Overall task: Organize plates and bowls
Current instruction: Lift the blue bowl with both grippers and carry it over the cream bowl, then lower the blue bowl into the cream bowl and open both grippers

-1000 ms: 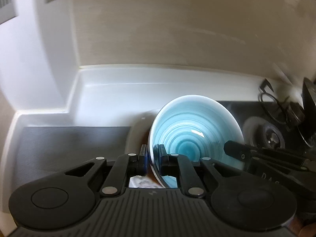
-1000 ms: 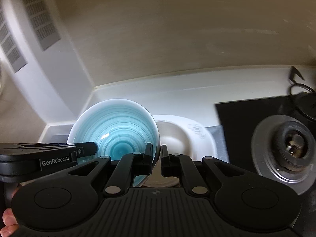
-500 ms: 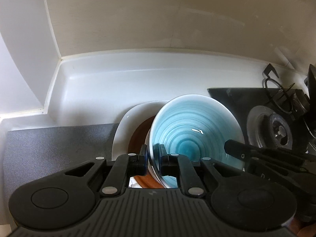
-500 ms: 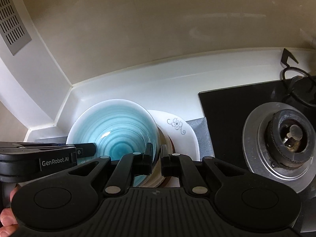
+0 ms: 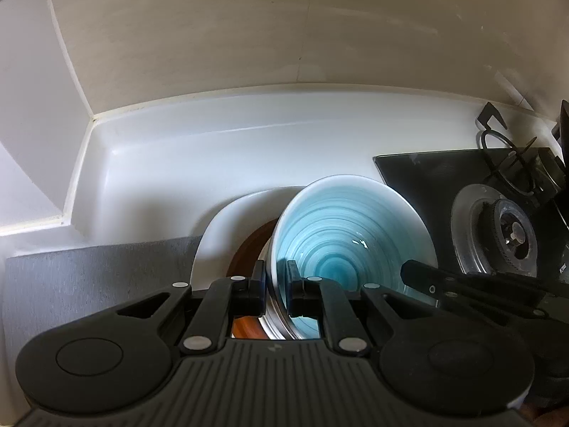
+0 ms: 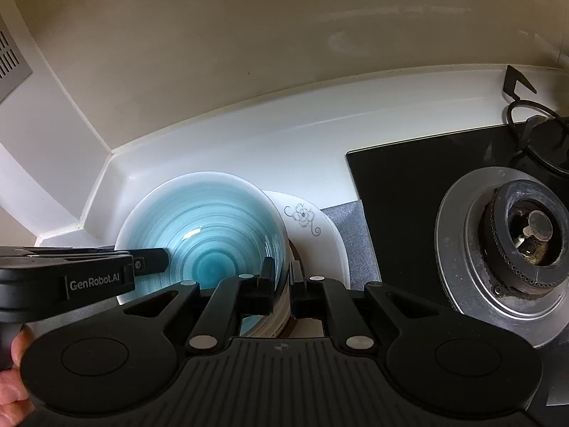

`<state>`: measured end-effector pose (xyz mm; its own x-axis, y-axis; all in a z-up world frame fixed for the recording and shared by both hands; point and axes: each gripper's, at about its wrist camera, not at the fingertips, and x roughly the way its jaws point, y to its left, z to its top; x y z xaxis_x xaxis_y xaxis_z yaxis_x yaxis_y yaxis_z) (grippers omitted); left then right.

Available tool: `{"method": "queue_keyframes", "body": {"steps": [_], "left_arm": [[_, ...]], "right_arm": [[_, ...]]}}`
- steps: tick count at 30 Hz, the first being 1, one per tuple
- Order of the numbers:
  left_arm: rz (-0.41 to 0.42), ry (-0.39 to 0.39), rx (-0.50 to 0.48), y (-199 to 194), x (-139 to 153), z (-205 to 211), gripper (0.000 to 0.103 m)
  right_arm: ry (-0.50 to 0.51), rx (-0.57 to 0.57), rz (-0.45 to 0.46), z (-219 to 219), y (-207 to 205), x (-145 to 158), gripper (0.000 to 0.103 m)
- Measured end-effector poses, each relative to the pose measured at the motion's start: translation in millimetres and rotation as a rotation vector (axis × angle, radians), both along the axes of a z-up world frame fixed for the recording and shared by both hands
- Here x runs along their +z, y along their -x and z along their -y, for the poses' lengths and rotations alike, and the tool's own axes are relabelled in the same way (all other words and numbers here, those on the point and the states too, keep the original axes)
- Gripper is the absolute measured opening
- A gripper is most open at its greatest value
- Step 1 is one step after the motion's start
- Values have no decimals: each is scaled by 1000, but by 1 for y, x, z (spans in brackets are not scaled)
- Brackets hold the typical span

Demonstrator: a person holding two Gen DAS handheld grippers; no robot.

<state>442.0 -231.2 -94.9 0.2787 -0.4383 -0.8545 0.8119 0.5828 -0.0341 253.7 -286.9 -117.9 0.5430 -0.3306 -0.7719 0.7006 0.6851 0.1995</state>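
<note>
Nearest in the left wrist view, the left gripper (image 5: 276, 284) has its fingers (image 5: 258, 279) clenched on the rim of the blue bowl (image 5: 341, 235), one finger outside the wall and one inside, at about 6 o'clock on the bowl. In the right wrist view the right gripper (image 6: 282, 284) pinches the same blue bowl (image 6: 202, 231) on its opposite edge, at about 4 o'clock of the bowl as seen there, again one finger inside and one outside. The left gripper's body shows at 9 o'clock in that view, with part of a hand (image 6: 14, 384) behind it at the lower left corner.

The bowl is tilted, its turquoise-ringed inside facing the cameras, and sits over a stack: a brown dish (image 5: 249, 252) shows under its left side, and below that a white plate (image 5: 220, 227) with a grey flower print (image 6: 302, 215) on its rim. Whether the bowl rests on the stack or hangs just above it cannot be told.

The plate lies partly on a grey mat (image 5: 89, 277) on the white worktop (image 5: 213, 163). At 3 o'clock, beyond the plate, is a black glass hob (image 6: 402, 192) with a gas burner (image 6: 526, 242). Farthest back a beige wall (image 5: 249, 28) rises from the worktop's raised edge.
</note>
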Motion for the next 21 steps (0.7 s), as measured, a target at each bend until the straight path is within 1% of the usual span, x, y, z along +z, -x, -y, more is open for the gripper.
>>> {"method": "queue_keyframes", "body": {"steps": [5,8,14,16,18,19,20,21], "left_arm": [[26,-10,-8,1,-2,2,10],[29,-27,-5,-1,-7,3,10],[41,-27,-12,1,-8,3,10],[65,-19,-11,2,-6,3,11],[90,-4,-19,5,-3,1,22],[96,2,-19,7,-1,0,41],[106,8,-13,7,1,-2,64],[123,18,-4,8,4,-3,72]], "right_arm": [[-6,-1,9,2,0,-2,8],[3,2,5,3,0,-2,9],[4,5,8,3,0,-2,9],[9,3,7,1,0,-1,9],[28,5,0,-1,-1,0,9],[44,3,-4,-3,-2,1,10],[64,1,-4,-5,-2,3,10],[83,0,-5,-7,-2,5,11]]}}
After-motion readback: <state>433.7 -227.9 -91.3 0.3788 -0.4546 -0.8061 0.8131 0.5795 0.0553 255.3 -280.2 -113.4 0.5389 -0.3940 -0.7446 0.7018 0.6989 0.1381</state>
